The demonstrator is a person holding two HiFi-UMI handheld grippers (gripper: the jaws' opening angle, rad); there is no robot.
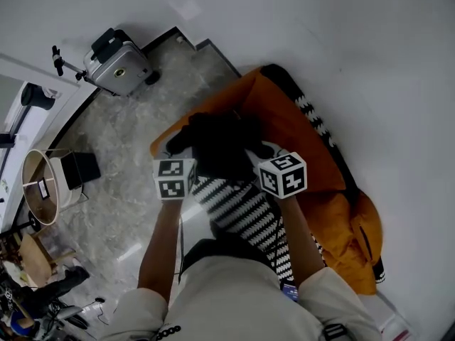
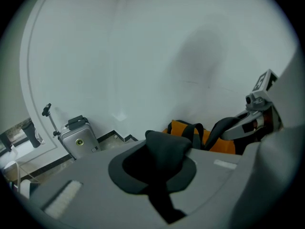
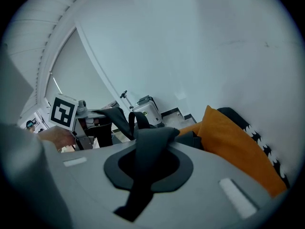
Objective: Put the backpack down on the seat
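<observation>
The orange cushioned seat (image 1: 288, 130) is lying along the white wall (image 1: 370, 41), its long axis running diagonally from upper left to lower right in the head view, with a black-and-white striped cloth (image 1: 245, 212) spreading over its near part. The black fabric backpack (image 1: 220, 146) is hanging just above the seat's left end, close to the edge that drops to the grey marbled floor (image 1: 135, 155).

It is sitting just ahead of both hands and between them, neither being clearly nearer. The left gripper (image 2: 159, 173) is clamping fully onto one black shoulder strap (image 2: 167, 142), and the right gripper (image 3: 150, 168) is pinching the other black strap (image 3: 152, 140). The way down looks to be straight, easing slightly toward the wall.
</observation>
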